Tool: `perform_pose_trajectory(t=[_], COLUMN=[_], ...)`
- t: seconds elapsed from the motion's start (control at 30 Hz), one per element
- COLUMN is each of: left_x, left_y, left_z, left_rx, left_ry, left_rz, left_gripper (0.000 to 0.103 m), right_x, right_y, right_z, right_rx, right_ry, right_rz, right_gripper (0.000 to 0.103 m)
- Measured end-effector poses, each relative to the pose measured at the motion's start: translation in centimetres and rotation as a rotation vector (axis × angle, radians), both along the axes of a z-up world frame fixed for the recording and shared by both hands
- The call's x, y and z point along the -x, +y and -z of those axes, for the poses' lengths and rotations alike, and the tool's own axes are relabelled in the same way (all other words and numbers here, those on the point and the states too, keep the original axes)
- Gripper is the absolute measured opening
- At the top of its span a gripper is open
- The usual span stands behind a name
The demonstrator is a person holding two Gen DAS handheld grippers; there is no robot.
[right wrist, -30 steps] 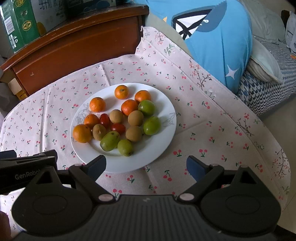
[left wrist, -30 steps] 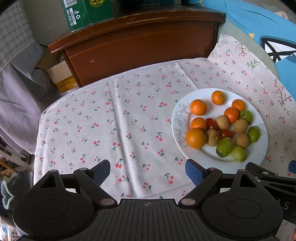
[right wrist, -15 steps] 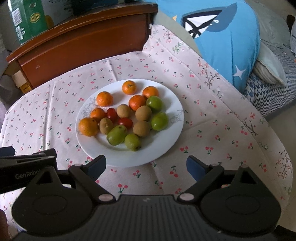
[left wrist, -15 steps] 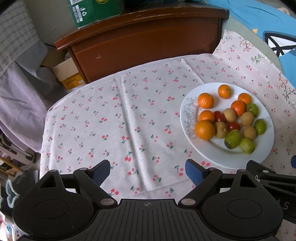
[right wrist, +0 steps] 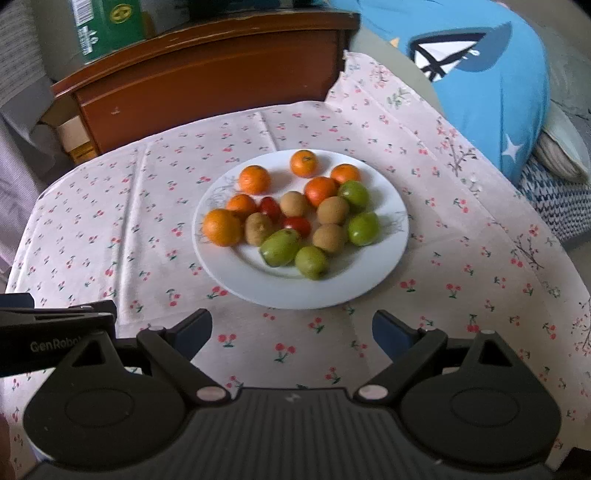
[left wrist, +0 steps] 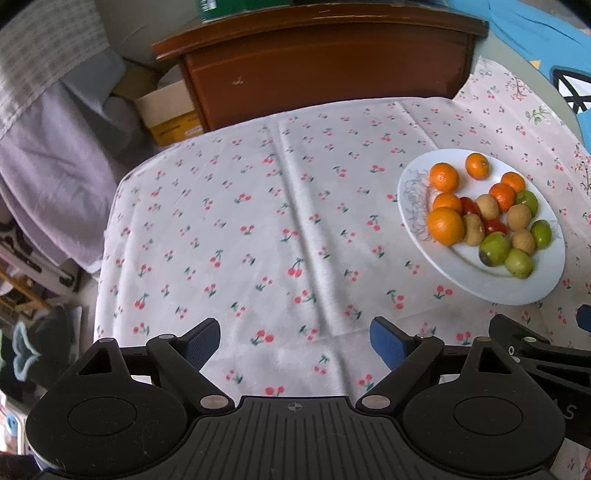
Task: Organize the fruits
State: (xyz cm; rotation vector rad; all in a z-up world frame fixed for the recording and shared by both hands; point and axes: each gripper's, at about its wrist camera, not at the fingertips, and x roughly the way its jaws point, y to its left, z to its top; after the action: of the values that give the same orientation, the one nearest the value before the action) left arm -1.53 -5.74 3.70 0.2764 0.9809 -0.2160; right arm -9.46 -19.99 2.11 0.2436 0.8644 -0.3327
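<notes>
A white plate (right wrist: 369, 275) on the cherry-print tablecloth (right wrist: 461, 229) holds several oranges (right wrist: 221, 227), brown kiwis (right wrist: 328, 238), green fruits (right wrist: 279, 246) and two red tomatoes (right wrist: 297, 225). My right gripper (right wrist: 291, 330) is open and empty, just short of the plate's near rim. My left gripper (left wrist: 295, 341) is open and empty over bare cloth, left of the plate (left wrist: 480, 288). The left view shows the same oranges (left wrist: 445, 226) and green fruits (left wrist: 495, 249).
A brown wooden cabinet (right wrist: 207, 85) stands behind the table with a green box (right wrist: 107, 26) on it. A blue cushion (right wrist: 491, 88) lies at the right. Grey cloth (left wrist: 51, 158) and cardboard boxes (left wrist: 166, 110) are at the left.
Both grippers have drawn back and up from the table. The plate now sits farther away in both views. The fruits have not moved.
</notes>
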Motion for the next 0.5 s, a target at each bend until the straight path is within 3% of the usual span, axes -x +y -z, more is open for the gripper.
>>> perform_pose_trajectory(t=[0.5], left_x=[1.3], left_y=[5.6], left_z=[-0.5], left_rx=[0.048], left_ry=[-0.010], left_rz=[-0.101], left_gripper=[0.090], right_x=[1.9], right_y=[4.3], right_z=[2.3], right_rx=[-0.033], right_ry=[-0.059], right_rz=[-0.125], right_gripper=[0.094])
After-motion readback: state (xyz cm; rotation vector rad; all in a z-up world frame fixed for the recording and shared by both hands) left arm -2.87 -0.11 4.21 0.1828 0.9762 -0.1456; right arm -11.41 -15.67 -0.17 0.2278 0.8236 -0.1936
